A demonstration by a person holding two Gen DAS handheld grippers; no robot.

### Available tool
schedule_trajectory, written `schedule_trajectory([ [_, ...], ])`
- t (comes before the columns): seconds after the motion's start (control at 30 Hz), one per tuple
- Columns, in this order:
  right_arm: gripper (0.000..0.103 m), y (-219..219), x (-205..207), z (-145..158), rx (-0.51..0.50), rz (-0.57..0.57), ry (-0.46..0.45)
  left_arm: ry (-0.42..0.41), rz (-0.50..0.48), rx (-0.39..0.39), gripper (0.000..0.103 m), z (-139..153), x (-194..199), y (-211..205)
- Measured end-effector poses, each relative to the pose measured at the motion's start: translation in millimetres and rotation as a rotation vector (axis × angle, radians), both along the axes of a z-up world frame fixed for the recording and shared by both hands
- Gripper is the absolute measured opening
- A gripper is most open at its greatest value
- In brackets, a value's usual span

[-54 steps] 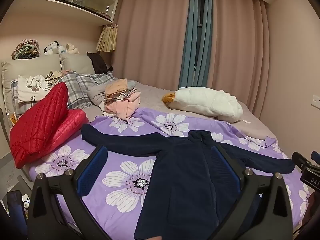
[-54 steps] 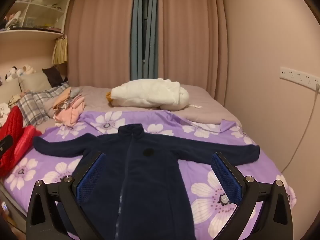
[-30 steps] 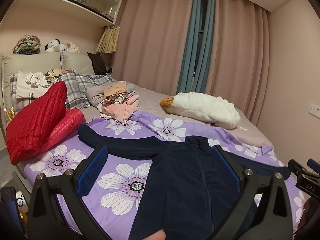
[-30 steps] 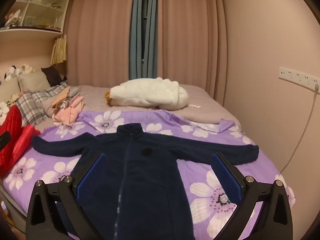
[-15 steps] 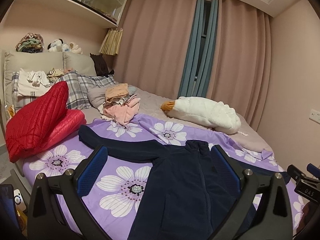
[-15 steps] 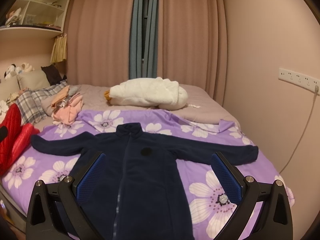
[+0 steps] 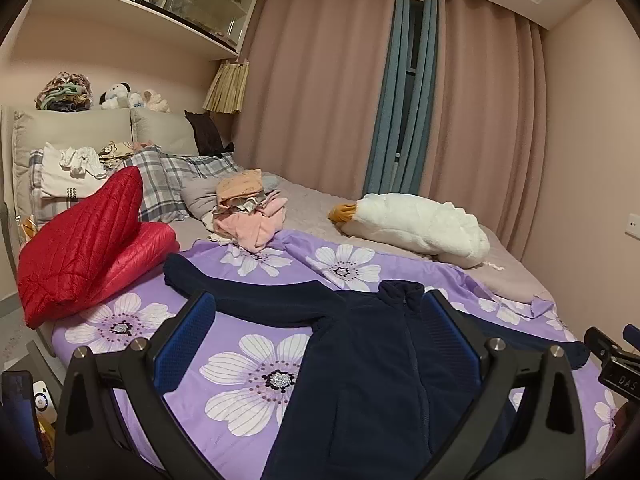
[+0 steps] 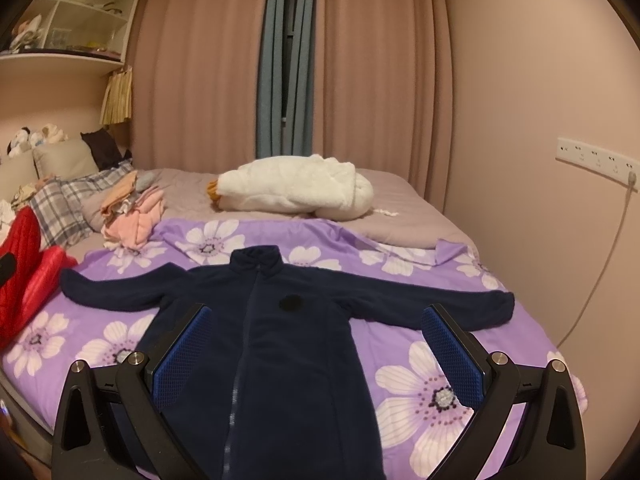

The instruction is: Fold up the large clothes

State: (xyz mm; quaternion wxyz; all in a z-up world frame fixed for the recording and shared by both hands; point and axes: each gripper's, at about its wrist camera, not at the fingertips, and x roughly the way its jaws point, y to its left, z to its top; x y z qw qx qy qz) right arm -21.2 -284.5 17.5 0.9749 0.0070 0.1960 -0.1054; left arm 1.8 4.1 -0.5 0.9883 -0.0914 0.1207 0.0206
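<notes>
Left gripper [image 7: 316, 336]: jaws apart, empty.
Right gripper [image 8: 316, 350]: jaws apart, empty.
Navy fleece jacket [image 8: 276, 336]: spread flat below both grippers, sleeves out, on purple floral sheet [image 8: 424, 364].

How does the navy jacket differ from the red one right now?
The navy jacket lies flat on the purple floral cover, front up, zipped, sleeves spread wide; the red jacket sits bunched at the cover's left edge, one part standing up. The navy looks like matte fleece, the red is shiny and quilted. Neither is folded, and no gripper touches either.
</notes>
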Motion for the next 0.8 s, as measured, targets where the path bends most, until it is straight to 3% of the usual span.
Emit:
schedule_trajectory([
  [0.8, 0.103, -0.3, -1.5, -3.2, -0.011, 0.002, 0.002, 0.008, -0.016, 0.0, 0.103, -1.3, -1.5, -0.8],
])
